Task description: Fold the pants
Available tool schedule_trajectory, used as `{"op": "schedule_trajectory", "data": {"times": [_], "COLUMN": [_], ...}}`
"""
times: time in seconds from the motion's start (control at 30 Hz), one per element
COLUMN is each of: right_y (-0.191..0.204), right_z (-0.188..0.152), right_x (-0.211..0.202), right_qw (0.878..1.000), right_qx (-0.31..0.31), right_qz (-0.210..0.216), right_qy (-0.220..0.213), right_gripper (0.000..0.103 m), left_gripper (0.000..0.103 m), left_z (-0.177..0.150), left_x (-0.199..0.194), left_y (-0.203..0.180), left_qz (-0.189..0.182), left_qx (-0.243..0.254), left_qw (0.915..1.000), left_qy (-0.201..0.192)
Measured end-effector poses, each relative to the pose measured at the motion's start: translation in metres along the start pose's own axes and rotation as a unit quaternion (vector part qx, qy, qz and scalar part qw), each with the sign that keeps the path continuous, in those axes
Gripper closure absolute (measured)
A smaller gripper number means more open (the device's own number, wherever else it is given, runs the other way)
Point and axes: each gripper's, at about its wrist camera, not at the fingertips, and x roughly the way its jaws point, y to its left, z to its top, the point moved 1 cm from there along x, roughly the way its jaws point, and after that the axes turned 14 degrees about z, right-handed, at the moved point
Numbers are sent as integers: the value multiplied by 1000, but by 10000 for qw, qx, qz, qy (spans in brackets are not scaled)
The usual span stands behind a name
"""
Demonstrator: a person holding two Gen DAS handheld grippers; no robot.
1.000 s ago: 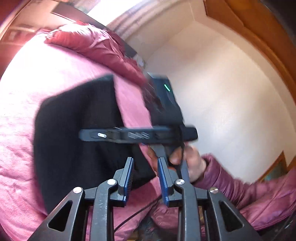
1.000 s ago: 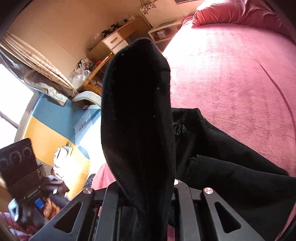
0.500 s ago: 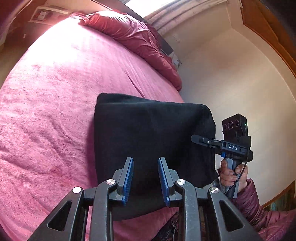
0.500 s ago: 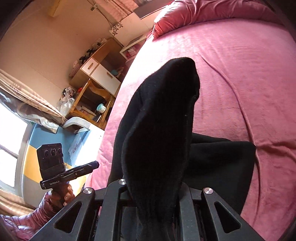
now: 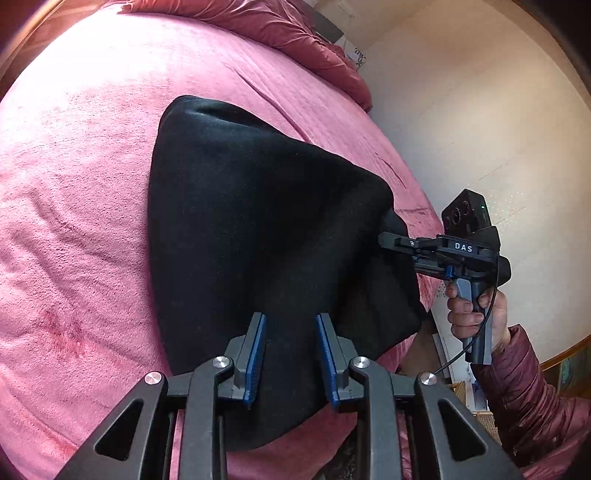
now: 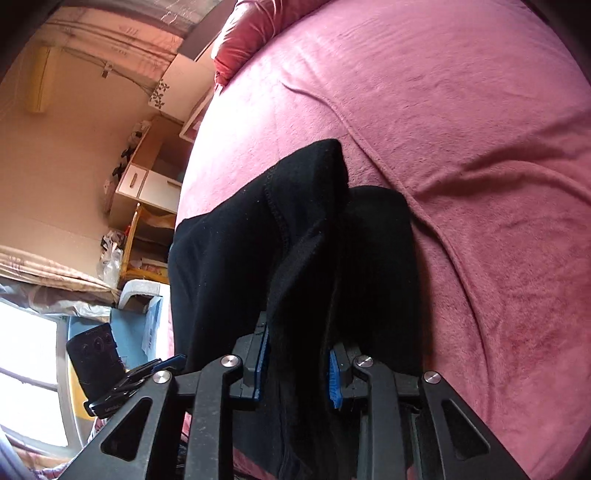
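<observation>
Black pants [image 5: 258, 236] lie folded on a pink bed [image 5: 74, 155]. My left gripper [image 5: 290, 354] is open and empty, its blue pads hovering over the near edge of the pants. My right gripper [image 6: 297, 365] has a thick fold of the black pants [image 6: 295, 236] between its blue pads, jaws partly apart around the cloth. In the left wrist view the right gripper [image 5: 391, 240] meets the pants' right corner and lifts it off the bed. The left gripper also shows in the right wrist view [image 6: 122, 387], at the lower left.
Crumpled red duvet [image 5: 295, 33] lies at the head of the bed. A cream wall [image 5: 480, 110] runs along the bed's right side. A wooden desk with white drawers [image 6: 147, 184] stands beside the bed on the other side.
The right gripper has lowered the raised fold of pants toward the bed. The left gripper has moved closer over the pants, staying open.
</observation>
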Motion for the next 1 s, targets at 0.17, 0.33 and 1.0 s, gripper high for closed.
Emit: {"op": "schedule_trajectory", "data": {"times": [0.17, 0.33, 1.0], "right_y": [5, -2, 28], "right_z": [-37, -57, -74], "right_x": [-25, -31, -70], "right_qw": [9999, 9996, 9967], "right_qx": [130, 221, -5], "right_qz": [48, -139, -446], "right_qy": [-54, -61, -671], "right_gripper": [70, 59, 79], "left_gripper": [75, 75, 75], "left_z": [5, 4, -2], "left_x": [10, 8, -2], "left_y": [4, 3, 0], "left_qz": [-123, -203, -28], "left_qx": [-117, -139, 4], "left_qw": [9999, 9997, 10000], "left_qy": [11, -4, 8]}}
